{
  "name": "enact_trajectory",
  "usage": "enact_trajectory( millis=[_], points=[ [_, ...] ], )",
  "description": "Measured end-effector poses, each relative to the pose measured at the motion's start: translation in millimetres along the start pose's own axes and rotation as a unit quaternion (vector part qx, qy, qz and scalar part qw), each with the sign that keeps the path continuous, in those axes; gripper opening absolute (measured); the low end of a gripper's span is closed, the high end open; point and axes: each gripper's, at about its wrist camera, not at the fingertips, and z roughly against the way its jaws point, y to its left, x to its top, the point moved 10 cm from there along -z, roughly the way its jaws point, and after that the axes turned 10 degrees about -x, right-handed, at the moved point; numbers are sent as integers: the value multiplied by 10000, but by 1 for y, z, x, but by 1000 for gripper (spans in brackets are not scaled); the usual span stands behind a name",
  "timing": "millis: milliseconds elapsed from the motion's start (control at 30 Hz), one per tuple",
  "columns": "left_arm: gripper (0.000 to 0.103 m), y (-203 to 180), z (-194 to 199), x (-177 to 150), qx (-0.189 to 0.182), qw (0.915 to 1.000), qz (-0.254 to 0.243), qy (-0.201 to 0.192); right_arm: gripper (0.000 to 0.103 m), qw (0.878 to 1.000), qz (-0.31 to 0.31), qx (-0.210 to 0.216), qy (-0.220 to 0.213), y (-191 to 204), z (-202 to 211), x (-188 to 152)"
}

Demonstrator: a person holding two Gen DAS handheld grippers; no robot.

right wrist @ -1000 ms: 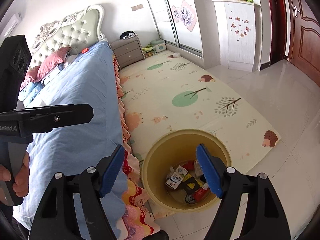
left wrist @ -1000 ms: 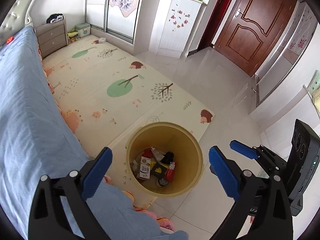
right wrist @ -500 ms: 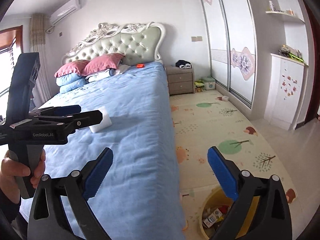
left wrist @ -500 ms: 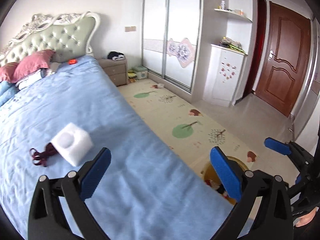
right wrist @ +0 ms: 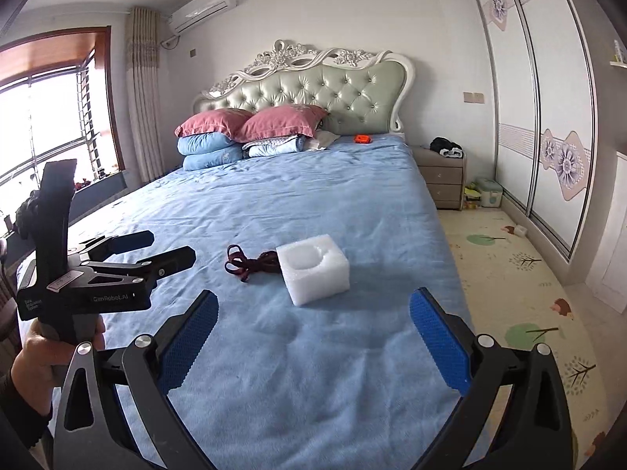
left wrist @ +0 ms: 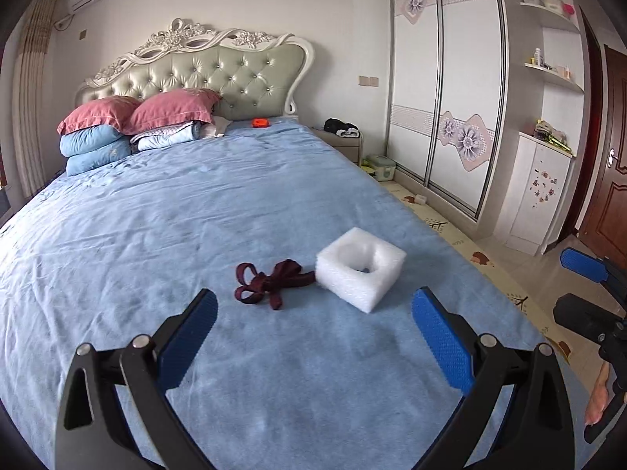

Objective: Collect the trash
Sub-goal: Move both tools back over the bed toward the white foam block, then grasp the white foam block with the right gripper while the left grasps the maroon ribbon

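- Swinging up from the floor, both cameras now look along the bed (left wrist: 196, 203); a second ago they stared down into a yellow bin of rubbish, which is gone from both views.
- That shift suggests one drop is done and the hunt for the next piece has begun.
- Left gripper (left wrist: 313, 337) hangs over the blue cover at the bottom of its frame, jaws spread wide, nothing between them.
- Right gripper (right wrist: 313, 337) is the same: wide apart and empty, low in its own view.
- Foam block (left wrist: 360, 268) sits on the cover at centre frame, just above the gap between the left fingers, apart from both pads.
- Ribbon (left wrist: 270, 282), dark red and tangled, lies to the block's left, its end touching or nearly touching the foam.
- In the right view the foam (right wrist: 313, 270) is centred too, so either tool could take it; the ribbon (right wrist: 250, 264) looks better placed for the left one.
- Red item (left wrist: 259, 122) by the pillows, upper centre, is too small to identify.
- Foam should squash easily, I'd judge, so a light squeeze will do.
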Motion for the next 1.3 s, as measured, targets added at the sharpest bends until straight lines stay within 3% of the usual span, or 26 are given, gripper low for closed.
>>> enact_trajectory(
  millis=[133,267,500,700,1033,1133,1300],
  points=[
    [99,28,-9,1,57,10000,20,-63,95,9996,11,163,236,20,-32,-2],
    [99,48,-33,-4,-10,9999,42,127,95,9984,42,233,512,27,-63,-6],
    [99,64,-72,-14,-206,9989,212,366,95,9927,364,109,1148,29,-129,-21],
    [99,71,-88,-21,-340,9979,248,485,95,9885,549,58,1410,23,-169,-27],
    [99,70,-108,-23,-308,9973,31,664,95,9794,807,146,1847,34,-218,-37],
    [99,70,-114,-23,-341,9970,22,696,85,9806,836,119,1768,36,-219,-34],
    [99,70,-131,-26,-326,9955,44,890,83,9840,677,108,1642,30,-208,-26]
  ],
)
